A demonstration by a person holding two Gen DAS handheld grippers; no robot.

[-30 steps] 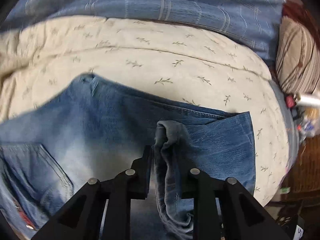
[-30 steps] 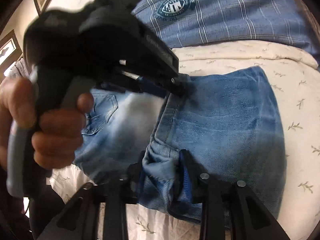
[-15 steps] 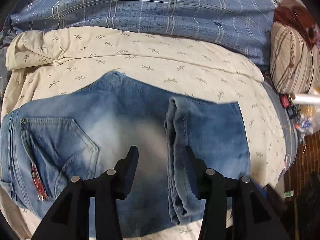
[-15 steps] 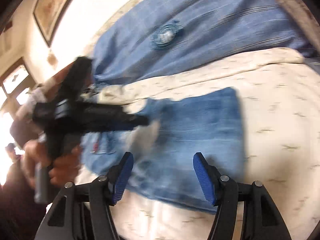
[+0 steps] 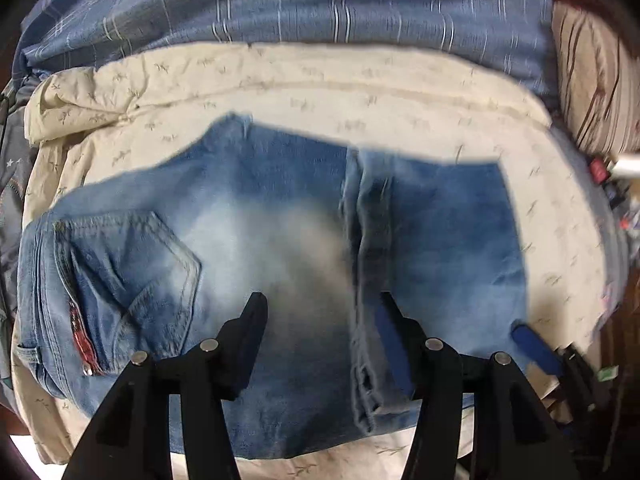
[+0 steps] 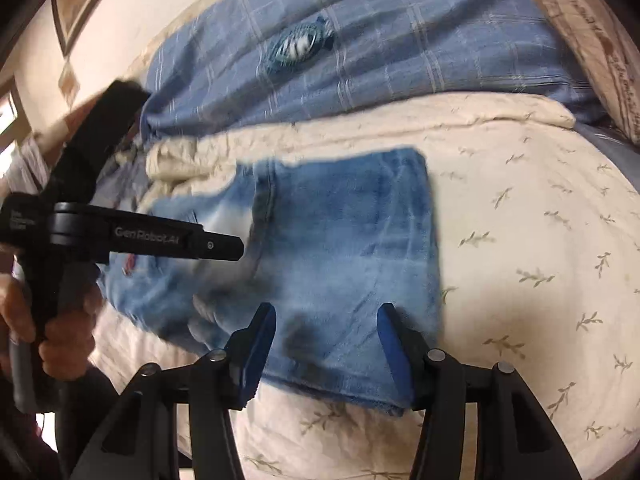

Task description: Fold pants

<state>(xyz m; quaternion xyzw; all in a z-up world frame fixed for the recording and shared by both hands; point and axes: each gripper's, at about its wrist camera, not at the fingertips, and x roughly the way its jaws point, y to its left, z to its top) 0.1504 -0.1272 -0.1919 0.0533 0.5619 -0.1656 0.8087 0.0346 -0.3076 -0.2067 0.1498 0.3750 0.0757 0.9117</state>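
Cream leaf-print bedspread [image 5: 400,96], blue plaid blanket [image 6: 400,40] behind, folded jeans [image 5: 280,240] flat on the bedspread, left gripper [image 5: 322,312] jaws opening, empty above the denim, right gripper [image 6: 326,324] part-open, closing, gripping nothing, striped cushion [image 5: 592,80] at right.

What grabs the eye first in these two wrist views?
The folded blue jeans fill the middle of the cream leaf-print bedspread, back pocket at the left in the left wrist view, hems laid over the faded seat. Both grippers hover over the near edge gripping nothing: the left gripper opening, the right gripper closing with no cloth pinched. Behind lies a blue plaid blanket with a round crest.
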